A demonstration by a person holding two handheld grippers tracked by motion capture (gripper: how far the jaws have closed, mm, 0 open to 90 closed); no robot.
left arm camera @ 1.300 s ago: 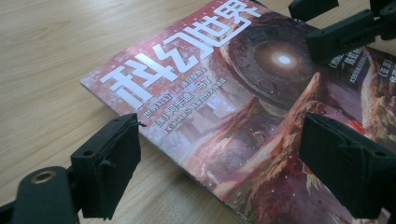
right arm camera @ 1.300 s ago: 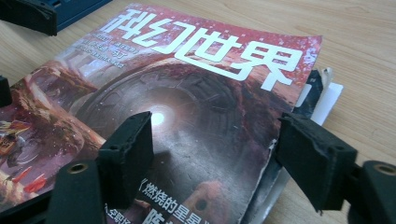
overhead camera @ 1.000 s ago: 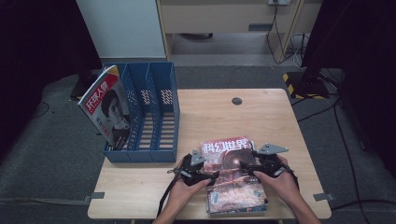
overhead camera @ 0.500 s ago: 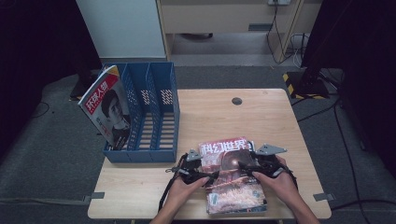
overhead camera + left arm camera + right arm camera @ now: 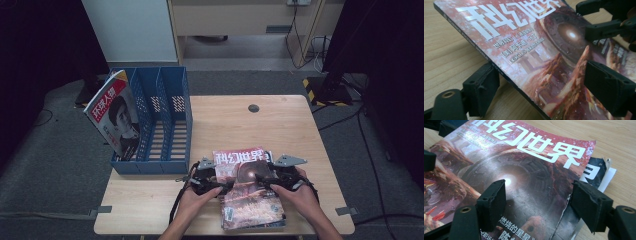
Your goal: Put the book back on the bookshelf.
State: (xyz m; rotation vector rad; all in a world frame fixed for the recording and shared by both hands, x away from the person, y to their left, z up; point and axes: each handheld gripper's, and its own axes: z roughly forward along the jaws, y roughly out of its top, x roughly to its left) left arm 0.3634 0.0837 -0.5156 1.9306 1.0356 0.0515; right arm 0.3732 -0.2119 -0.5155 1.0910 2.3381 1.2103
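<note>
A red-covered magazine (image 5: 248, 192) with large white characters lies on the wooden table (image 5: 300, 130), near its front edge. My left gripper (image 5: 222, 181) is at the magazine's left side. In the left gripper view the left gripper (image 5: 544, 87) is open, with the magazine's spine edge (image 5: 506, 75) between its jaws. My right gripper (image 5: 265, 179) is at the magazine's right side. The right gripper (image 5: 541, 203) is also open, one jaw over the cover (image 5: 524, 180) and the other past its torn right edge. A second, dark-covered magazine (image 5: 596, 173) lies underneath.
A blue file rack (image 5: 167, 120) with three compartments stands at the table's left. A magazine (image 5: 114, 117) with a portrait cover leans in its leftmost compartment. A small black round disc (image 5: 254, 108) sits near the table's far edge. Cables and furniture legs are on the floor behind.
Both grippers have stayed at the two sides of the red magazine. The hands have shifted only slightly.
</note>
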